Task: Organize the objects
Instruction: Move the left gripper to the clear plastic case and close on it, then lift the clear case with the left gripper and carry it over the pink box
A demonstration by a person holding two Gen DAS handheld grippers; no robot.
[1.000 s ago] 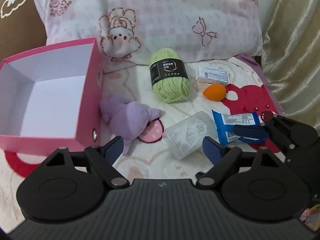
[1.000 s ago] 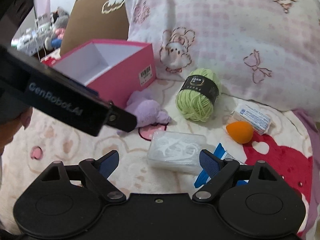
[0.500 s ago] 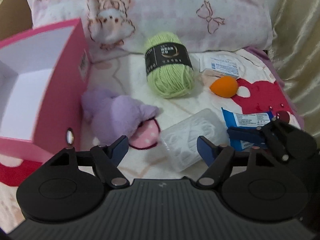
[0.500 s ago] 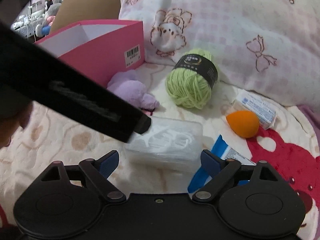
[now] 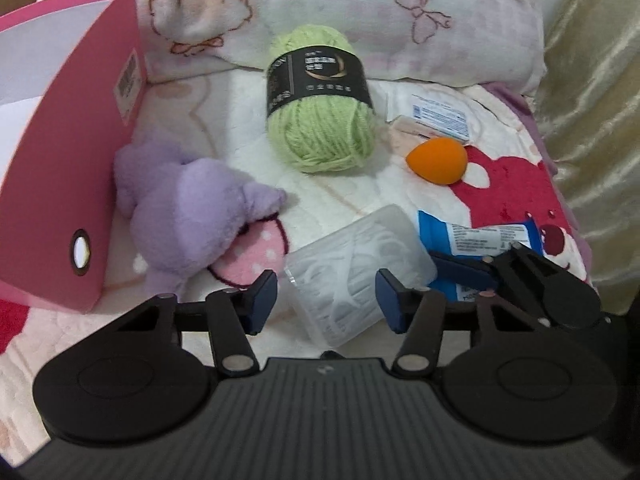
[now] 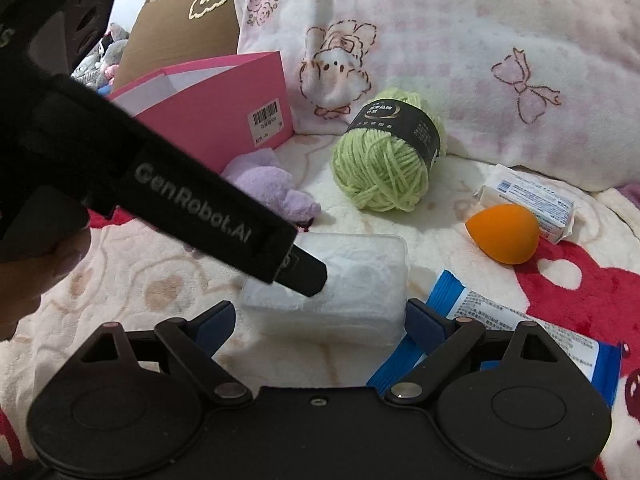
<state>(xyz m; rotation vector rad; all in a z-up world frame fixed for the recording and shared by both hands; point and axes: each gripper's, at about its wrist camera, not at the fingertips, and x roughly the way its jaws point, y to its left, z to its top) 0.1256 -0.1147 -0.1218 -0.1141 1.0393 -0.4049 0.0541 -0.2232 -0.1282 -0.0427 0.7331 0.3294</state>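
Note:
A clear plastic box of white floss picks lies on the bed blanket. My left gripper straddles its near end; the jaws are closing, and the pads stand close beside the box without visibly pressing it. In the right wrist view the left gripper's black finger reaches over the box top. My right gripper stands wide open, a blue pad at each end of the same box. The open pink box stands at the left.
A purple plush lies against the pink box. Beyond are a green yarn ball, an orange sponge, a white packet and a blue packet. A pillow backs the bed; a gold curtain hangs at the right.
Both grippers came down toward the clear box, which now sits between each pair of fingers. The left jaws narrowed. The left gripper's finger slid over the box top.

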